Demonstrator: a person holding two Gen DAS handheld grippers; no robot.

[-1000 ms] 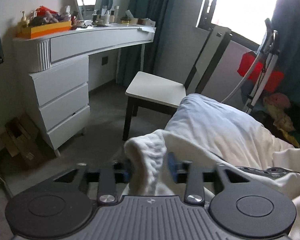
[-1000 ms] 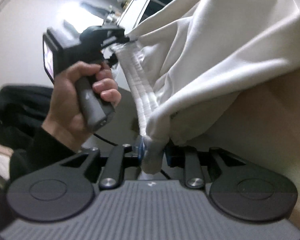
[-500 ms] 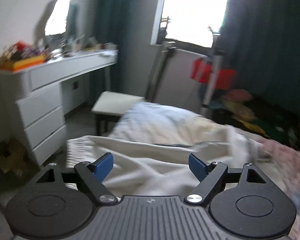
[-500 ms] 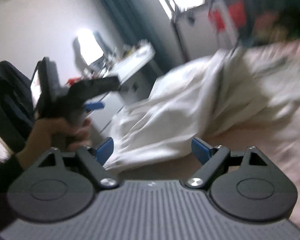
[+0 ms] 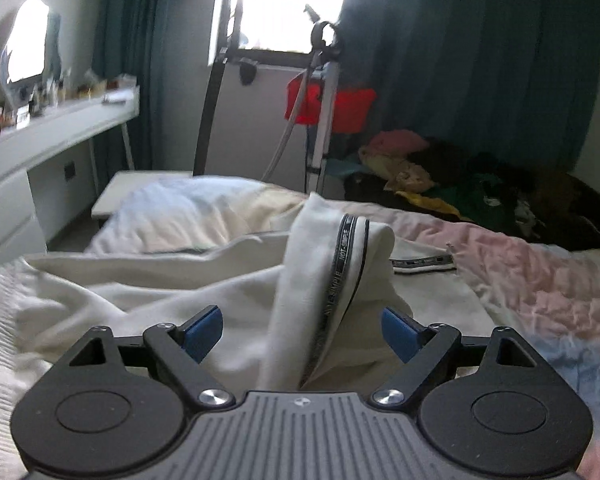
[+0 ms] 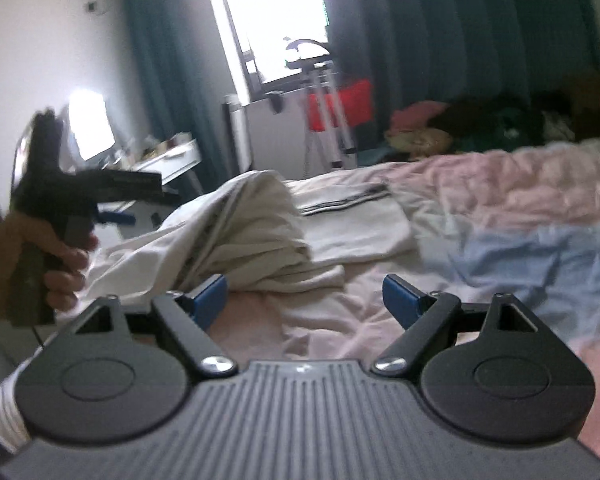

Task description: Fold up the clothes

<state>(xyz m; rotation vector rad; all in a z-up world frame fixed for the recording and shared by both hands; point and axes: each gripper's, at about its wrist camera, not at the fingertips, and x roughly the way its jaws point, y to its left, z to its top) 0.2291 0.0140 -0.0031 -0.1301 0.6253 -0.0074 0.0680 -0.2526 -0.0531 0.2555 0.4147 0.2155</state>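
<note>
- Room: bedroom with dark teal curtains (image 5: 460, 80) flanking a bright window (image 5: 284, 4); white dressing table (image 5: 52, 128) along the left wall, carrying a mirror (image 5: 26, 52) and small bottles.
- Bed (image 6: 480, 208): covered by a crumpled pink and pale-blue sheet; a white pillow (image 5: 188, 208) lies at its far left edge.
- Background: pile of mixed clothes (image 5: 440, 184) beyond the bed; red fabric (image 5: 332, 104) hanging behind a metal stand.
- White garment (image 5: 160, 292): lies crumpled on the bed, one fold standing up between the left gripper's fingers. A black trim tape (image 5: 340, 276) on the fold carries white lettering, blurred; "NOT" is partly legible.
- Left gripper (image 5: 302, 330): jaws spread wide, gripping nothing.
- Right gripper (image 6: 304, 296): jaws spread wide, gripping nothing; the garment lies just ahead of its left finger.
</note>
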